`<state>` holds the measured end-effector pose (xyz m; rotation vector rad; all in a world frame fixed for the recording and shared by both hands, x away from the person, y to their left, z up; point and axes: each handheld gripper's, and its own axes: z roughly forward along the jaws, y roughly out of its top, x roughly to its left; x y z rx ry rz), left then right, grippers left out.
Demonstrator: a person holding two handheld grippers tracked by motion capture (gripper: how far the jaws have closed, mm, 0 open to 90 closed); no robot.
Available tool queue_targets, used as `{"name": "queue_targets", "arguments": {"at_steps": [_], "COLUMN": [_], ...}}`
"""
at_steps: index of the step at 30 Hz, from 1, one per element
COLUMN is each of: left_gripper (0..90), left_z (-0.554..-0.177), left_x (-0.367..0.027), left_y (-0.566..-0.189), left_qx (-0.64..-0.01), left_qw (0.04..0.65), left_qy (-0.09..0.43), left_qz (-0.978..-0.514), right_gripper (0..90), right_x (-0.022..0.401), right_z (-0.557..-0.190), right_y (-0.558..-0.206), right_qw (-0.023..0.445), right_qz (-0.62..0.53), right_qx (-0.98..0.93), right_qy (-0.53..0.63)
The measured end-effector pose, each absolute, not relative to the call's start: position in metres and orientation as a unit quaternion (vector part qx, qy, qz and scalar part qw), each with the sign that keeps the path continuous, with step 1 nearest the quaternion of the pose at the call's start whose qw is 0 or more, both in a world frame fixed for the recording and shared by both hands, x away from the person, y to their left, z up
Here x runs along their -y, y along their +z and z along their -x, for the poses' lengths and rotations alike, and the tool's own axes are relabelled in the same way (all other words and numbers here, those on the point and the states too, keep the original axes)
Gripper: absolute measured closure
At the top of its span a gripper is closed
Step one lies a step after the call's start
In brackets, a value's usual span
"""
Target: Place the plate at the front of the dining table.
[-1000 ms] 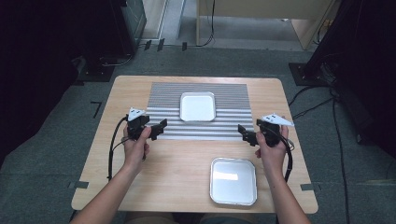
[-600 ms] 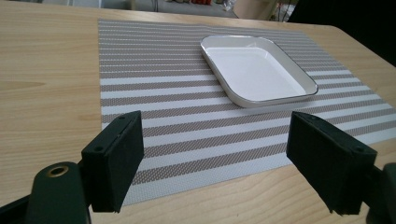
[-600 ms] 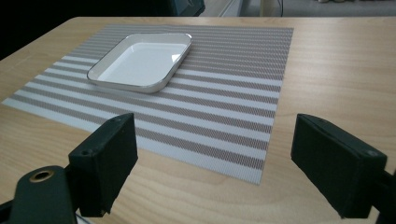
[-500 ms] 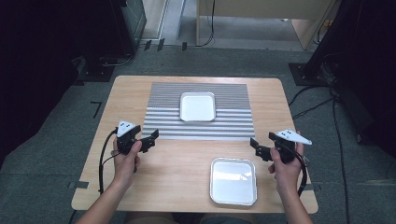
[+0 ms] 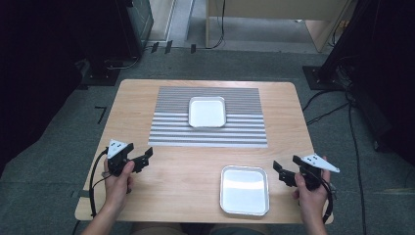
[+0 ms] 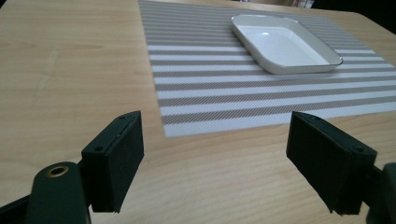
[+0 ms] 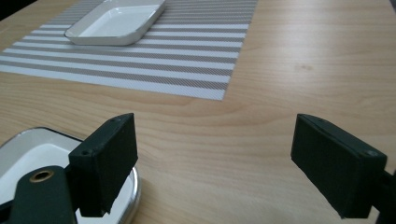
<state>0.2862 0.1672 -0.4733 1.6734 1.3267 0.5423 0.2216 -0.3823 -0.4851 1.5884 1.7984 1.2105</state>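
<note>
My left gripper (image 5: 143,159) hovers over the bare wood at the table's front left, open and holding nothing; its jaws stand wide apart in the left gripper view (image 6: 224,163). At the front right my right gripper (image 5: 280,172) is also open and empty, just right of a metal tray (image 5: 244,190); that tray's rim (image 7: 133,196) shows by its near jaw in the right gripper view, where the gripper (image 7: 219,158) gapes wide. A white square dish (image 5: 207,111) (image 6: 285,44) (image 7: 114,21) rests empty on a striped placemat (image 5: 210,132) (image 6: 224,88) (image 7: 154,65) at the middle back.
The wooden table (image 5: 176,166) stands on grey carpet, with cables (image 5: 342,98) on the floor to the right and dark equipment at the back left. A person's forearms come in from the bottom edge.
Both hands have drawn back toward the front edge and outward, away from the placemat. Both grippers stay open and empty. The dish and tray have not moved.
</note>
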Motion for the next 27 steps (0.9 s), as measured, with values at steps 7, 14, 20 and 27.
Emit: {"name": "queue_targets", "arguments": {"at_steps": [7, 14, 20, 27], "left_gripper": [19.2, 19.1, 19.1, 19.1], "left_z": [-0.269, -0.252, -0.242, -0.233], "left_x": [-0.193, -0.217, -0.238, -0.247], "left_y": [-0.486, -0.495, -0.508, -0.515], "left_qx": [-0.557, -0.573, -0.596, -0.601], "left_qw": [0.439, 0.427, 0.397, 0.323], "left_qy": [0.216, 0.219, 0.224, 0.270], "left_qz": [-0.671, -0.664, -0.661, -0.680], "right_gripper": [14.2, 14.2, 14.4, 14.4], "right_x": [0.397, 0.410, 0.419, 0.417], "right_z": [-0.205, -0.190, -0.182, -0.180], "right_y": [-0.496, -0.508, -0.518, -0.524], "right_qw": [0.231, 0.234, 0.221, 0.231], "right_qz": [-0.588, -0.602, -0.619, -0.628], "right_qx": [-0.650, -0.649, -0.643, -0.654], "right_qy": [0.423, 0.402, 0.393, 0.354]}}
